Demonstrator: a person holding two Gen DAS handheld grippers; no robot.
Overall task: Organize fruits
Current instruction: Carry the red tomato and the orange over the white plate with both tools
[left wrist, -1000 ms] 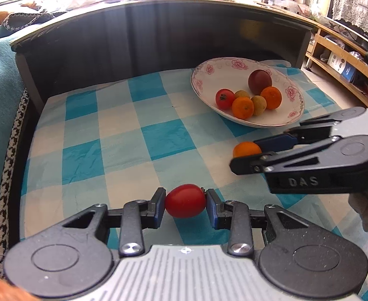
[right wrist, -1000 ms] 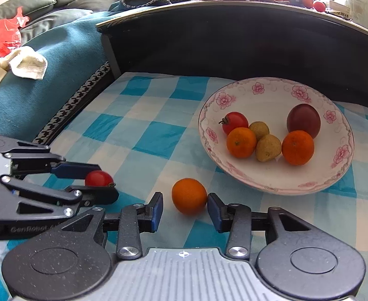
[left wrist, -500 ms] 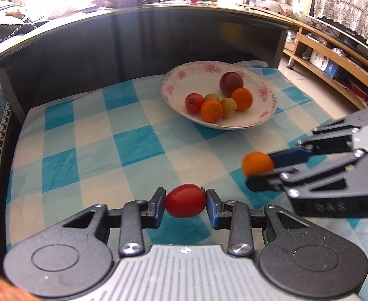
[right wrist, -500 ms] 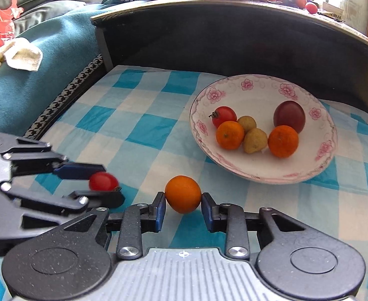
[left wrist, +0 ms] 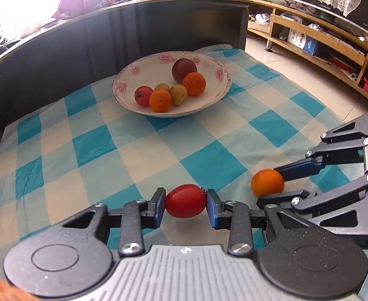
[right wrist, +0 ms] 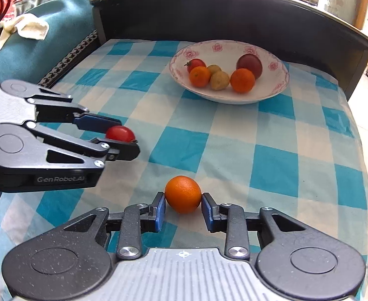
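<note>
My left gripper [left wrist: 185,204] is shut on a red tomato [left wrist: 185,201] and holds it above the checked cloth; it also shows in the right wrist view [right wrist: 120,139] at the left. My right gripper [right wrist: 183,207] is shut on an orange [right wrist: 183,194], which also shows in the left wrist view [left wrist: 267,182] at the right. A white floral bowl [left wrist: 216,95] sits at the far side of the cloth, holding a tomato [left wrist: 144,95], two oranges, two small yellow-green fruits and a dark plum [left wrist: 184,69]. The bowl also shows in the right wrist view [right wrist: 271,95].
A blue and white checked cloth [left wrist: 133,138] covers the surface. A dark curved backboard [left wrist: 83,42] rises behind the bowl. A teal blanket [right wrist: 46,42] lies to the left. Wooden shelves [left wrist: 322,40] stand at the right, beyond the cloth's edge.
Both grippers have pulled back and up from the bowl, each carrying its fruit. The right gripper closed on the orange and lifted it off the cloth.
</note>
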